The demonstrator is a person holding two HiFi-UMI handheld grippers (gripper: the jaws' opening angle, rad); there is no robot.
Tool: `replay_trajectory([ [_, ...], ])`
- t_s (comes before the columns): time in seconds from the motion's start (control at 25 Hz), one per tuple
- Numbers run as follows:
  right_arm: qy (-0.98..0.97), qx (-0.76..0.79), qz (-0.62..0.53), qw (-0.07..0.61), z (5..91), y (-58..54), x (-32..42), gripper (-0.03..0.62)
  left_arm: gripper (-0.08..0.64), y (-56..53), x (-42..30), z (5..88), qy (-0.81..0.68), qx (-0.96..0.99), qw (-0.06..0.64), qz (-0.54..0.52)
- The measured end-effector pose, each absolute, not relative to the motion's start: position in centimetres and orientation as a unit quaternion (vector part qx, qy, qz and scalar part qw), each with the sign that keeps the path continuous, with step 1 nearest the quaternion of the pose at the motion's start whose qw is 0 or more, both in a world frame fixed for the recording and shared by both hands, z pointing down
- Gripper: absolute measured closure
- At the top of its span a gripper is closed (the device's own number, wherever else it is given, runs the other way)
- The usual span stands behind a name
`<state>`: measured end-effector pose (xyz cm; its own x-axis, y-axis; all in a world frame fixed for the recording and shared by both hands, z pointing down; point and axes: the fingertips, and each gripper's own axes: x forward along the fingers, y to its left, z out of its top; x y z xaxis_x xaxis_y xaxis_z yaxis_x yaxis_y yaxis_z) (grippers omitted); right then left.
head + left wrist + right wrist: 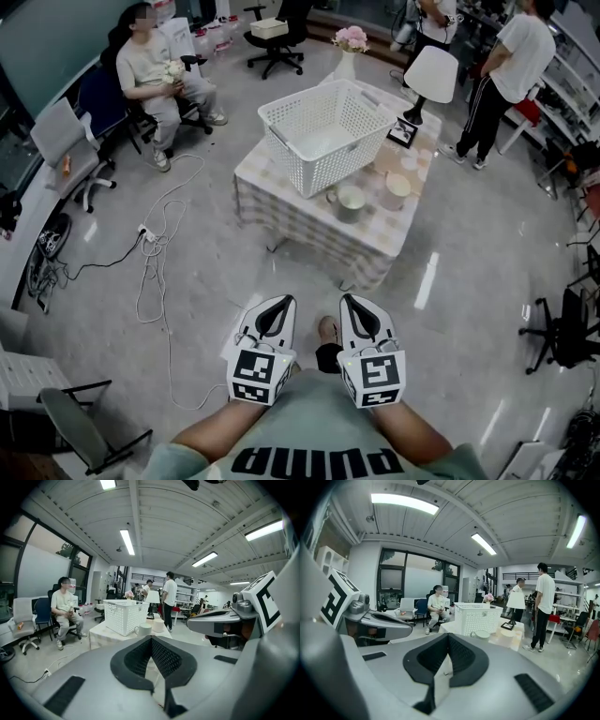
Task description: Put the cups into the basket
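Open floor [450, 309] ahead to the table [309, 232]; cables [153, 253] left, basket [330, 157] behind cups [352, 200].

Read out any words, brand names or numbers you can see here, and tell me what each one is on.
"PUMA": on the wearer's shirt, upside down in the head view.
No letters: the cube on the left gripper and the cube on the right gripper bear only square markers.
Too small to read: the framed picture on the table.
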<state>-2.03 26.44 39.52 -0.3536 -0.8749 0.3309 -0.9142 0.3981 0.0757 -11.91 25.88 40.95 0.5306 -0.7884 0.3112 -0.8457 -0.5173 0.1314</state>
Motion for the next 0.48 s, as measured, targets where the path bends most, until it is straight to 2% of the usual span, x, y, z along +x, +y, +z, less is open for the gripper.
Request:
replay_trajectory([
  [0.48,-0.837,0.517,0.072,0.163,40.4,19.4,0.1,0.58,0.555,19.3,-9.5,41.2,-0.494,0.85,0.137,0.119],
])
